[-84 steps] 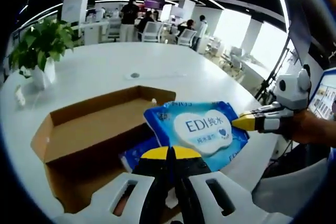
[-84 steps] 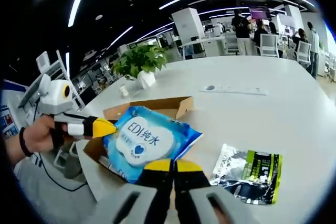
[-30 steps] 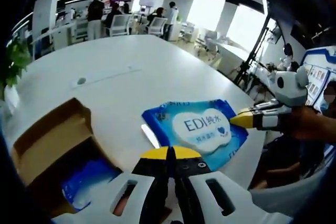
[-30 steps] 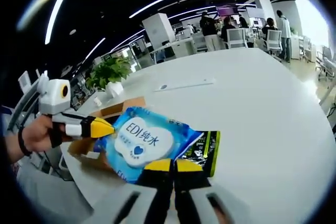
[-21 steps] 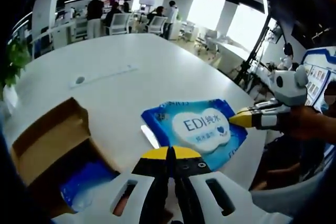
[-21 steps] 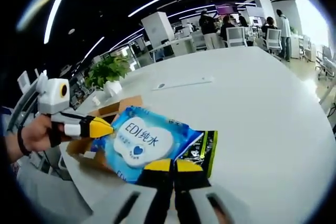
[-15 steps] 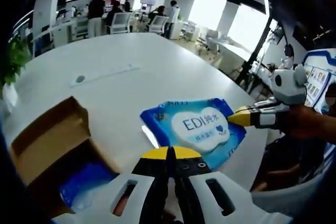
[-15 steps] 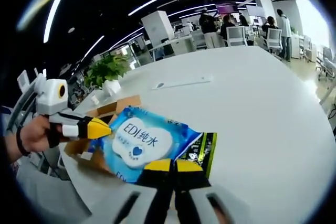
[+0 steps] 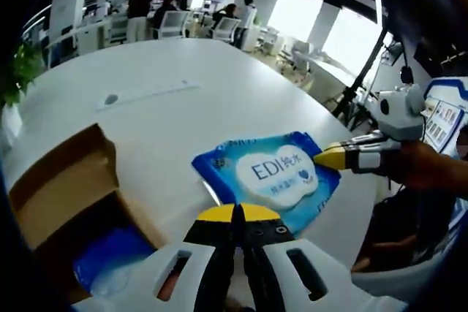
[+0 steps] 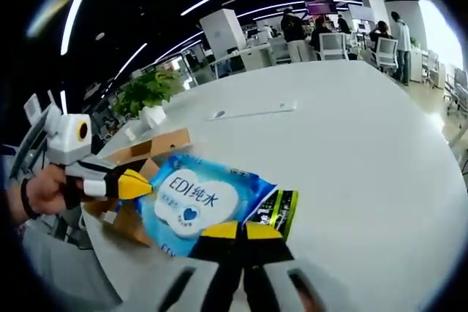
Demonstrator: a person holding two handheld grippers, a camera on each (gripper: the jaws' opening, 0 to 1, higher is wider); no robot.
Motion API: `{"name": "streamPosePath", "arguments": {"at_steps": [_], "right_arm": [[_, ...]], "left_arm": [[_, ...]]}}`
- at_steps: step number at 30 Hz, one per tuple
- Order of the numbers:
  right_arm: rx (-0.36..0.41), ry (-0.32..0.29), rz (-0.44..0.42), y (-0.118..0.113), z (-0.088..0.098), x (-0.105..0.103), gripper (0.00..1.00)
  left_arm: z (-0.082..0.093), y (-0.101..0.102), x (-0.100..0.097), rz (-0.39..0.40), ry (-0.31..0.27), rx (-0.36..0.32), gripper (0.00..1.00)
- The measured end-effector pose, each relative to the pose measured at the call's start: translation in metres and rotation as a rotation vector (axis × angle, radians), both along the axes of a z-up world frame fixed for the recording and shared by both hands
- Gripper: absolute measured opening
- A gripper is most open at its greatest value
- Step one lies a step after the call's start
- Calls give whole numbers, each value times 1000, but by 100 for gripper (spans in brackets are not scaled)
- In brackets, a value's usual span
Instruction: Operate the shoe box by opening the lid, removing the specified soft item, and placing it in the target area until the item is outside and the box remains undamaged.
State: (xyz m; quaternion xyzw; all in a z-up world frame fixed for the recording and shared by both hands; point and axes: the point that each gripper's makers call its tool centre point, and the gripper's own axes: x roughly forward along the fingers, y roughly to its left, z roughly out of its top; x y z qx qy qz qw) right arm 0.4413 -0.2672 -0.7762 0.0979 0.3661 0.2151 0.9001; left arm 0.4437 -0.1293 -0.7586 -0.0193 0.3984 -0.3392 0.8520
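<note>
A blue wipes pack (image 9: 267,177) with a white "EDI" label hangs just above the white table (image 9: 190,115), held from two sides. My left gripper (image 9: 235,213) is shut on its near edge. My right gripper (image 9: 330,158) comes in from the right, shut on the pack's far corner. In the right gripper view the same pack (image 10: 191,199) lies between my right gripper (image 10: 241,230) and the left gripper (image 10: 139,185). The open cardboard shoe box (image 9: 62,184) stands to the left, with another blue pack (image 9: 110,261) inside.
A black, green and silver packet (image 10: 276,211) lies on the table (image 10: 351,129) partly under the wipes pack. A potted plant (image 10: 146,91) stands beyond the box (image 10: 150,147). A flat strip (image 9: 150,91) lies mid-table. People and chairs are far behind.
Both grippers have carried the wipes pack away from the box and out over the table. It now sits slightly lower, over the black and green packet.
</note>
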Motion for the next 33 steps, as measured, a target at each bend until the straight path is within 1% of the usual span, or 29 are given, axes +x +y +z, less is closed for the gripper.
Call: {"name": "streamPosePath", "arguments": {"at_steps": [8,11,20,26,31,33], "right_arm": [[-8,17,5,-3,-9,5,0],[-13,25,4,-7,-14,8,0],[-26,38,11,-11,-21,12,0],[-34,44,13,-15,-27,15,0],[-40,53,18,-15,-31,15,0],[-41,55,19,-15,-32,16,0]], "left_arm": [[-10,-5,6,0,14,4,0],[-13,-8,7,-2,16,5,0],[-23,-13,8,0,28,9,0],[-26,-15,8,2,37,9,0],[-35,-14,12,4,44,11,0],[-34,-14,12,4,43,12,0]]}}
